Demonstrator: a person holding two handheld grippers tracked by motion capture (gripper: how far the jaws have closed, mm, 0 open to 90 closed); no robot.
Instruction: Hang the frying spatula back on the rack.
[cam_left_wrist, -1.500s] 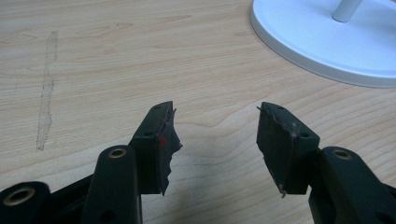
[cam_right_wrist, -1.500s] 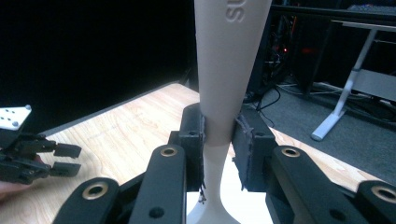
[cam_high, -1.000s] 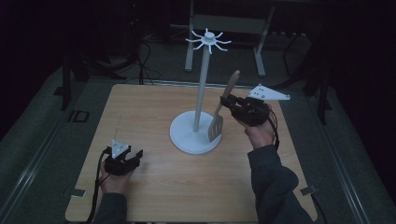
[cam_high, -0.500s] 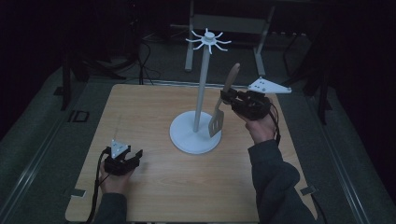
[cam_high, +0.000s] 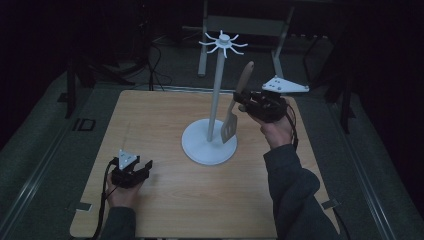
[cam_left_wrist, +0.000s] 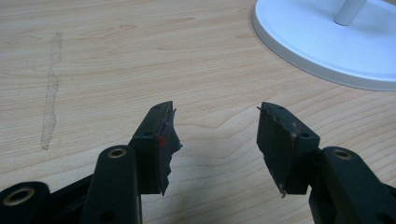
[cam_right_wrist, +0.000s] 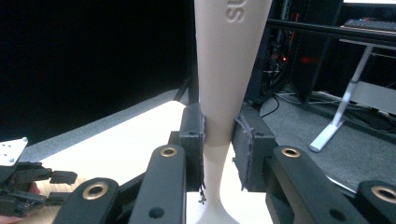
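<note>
right gripper (cam_high: 246, 103) clamping spatula (cam_high: 236, 106), left gripper (cam_high: 143, 168) agape

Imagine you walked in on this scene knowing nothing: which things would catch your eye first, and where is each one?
The tall white stand with spoke-like hooks on top rises from the middle of the wooden table. Just right of it, the right gripper holds a spatula upright by its handle, above the stand's round base. The left gripper rests open near the front left, holding nothing.
</note>
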